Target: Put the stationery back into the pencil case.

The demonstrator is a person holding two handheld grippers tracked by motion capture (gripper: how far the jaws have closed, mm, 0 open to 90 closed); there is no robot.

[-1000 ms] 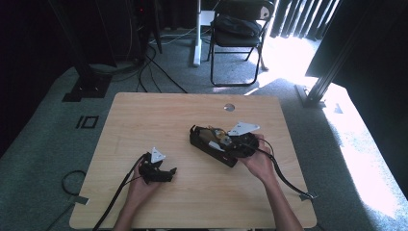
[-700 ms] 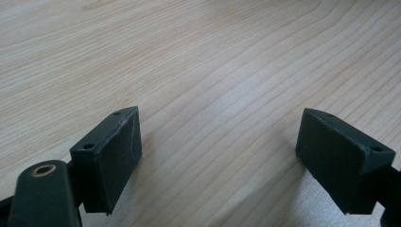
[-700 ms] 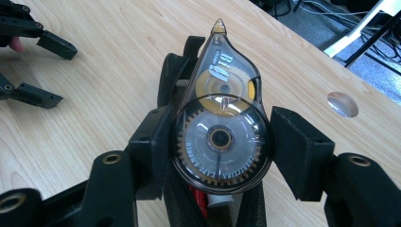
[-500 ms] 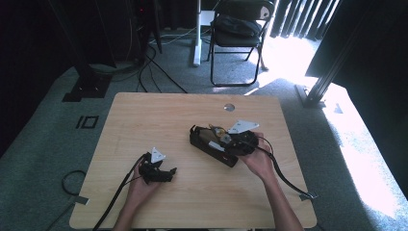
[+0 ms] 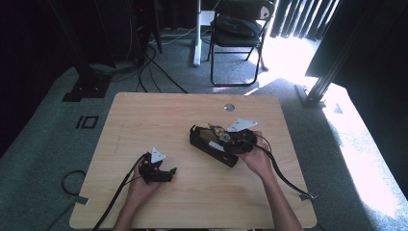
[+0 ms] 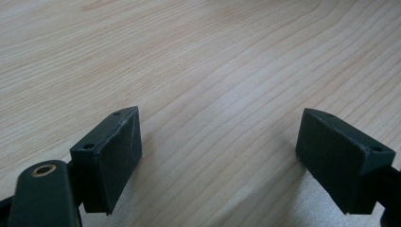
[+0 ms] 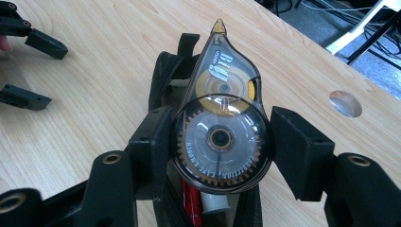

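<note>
Right gripper (image 7: 220,156) clasped the correction tape dispenser (image 7: 220,127) over the open black pencil case (image 5: 211,147) (pens inside); left gripper (image 6: 227,151) rested wide, empty; lowering it level would likely avoid snagging.

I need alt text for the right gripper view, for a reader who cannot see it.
The right gripper clamps a clear correction tape dispenser between its two black jaws, over an open black pencil case on the wooden table. The left gripper, jaws apart, shows at the upper left.
</note>
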